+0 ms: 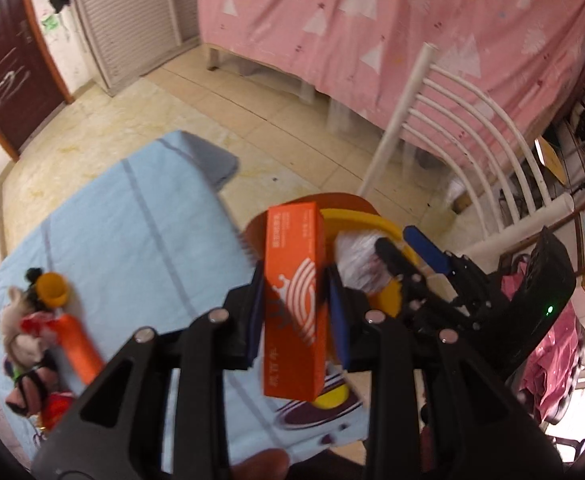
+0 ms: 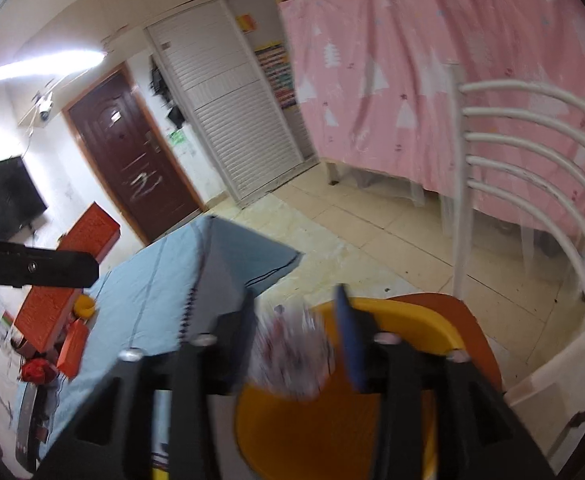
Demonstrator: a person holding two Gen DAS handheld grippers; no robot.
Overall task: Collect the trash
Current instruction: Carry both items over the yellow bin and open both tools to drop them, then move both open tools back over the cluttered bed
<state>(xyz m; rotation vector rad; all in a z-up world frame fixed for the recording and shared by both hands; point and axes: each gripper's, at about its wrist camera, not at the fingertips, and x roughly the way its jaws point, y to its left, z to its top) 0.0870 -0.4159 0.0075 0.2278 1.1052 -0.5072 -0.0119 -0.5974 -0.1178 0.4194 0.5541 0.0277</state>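
Observation:
My left gripper (image 1: 294, 312) is shut on an upright orange carton (image 1: 294, 300), its blue pads pressing both long sides. The carton hangs in front of a yellow bin (image 1: 356, 216) that sits on a chair seat. In the right wrist view my right gripper (image 2: 298, 320) stands open over the yellow bin (image 2: 412, 320). A blurred, crumpled white wrapper (image 2: 292, 356) lies loose between its fingers, above the bin's mouth. From the left wrist view the right gripper (image 1: 396, 240) reaches in from the right, beside the wrapper (image 1: 356, 268). The orange carton (image 2: 88, 236) shows at the far left.
A table under a light blue cloth (image 1: 132, 232) carries a plush toy (image 1: 24, 332), an orange bottle (image 1: 78, 344) and a grey spiral notebook (image 2: 220, 272). A white chair back (image 1: 472, 120) rises behind the bin. Beyond it are a pink bed cover (image 1: 372, 20) and tiled floor (image 1: 252, 100).

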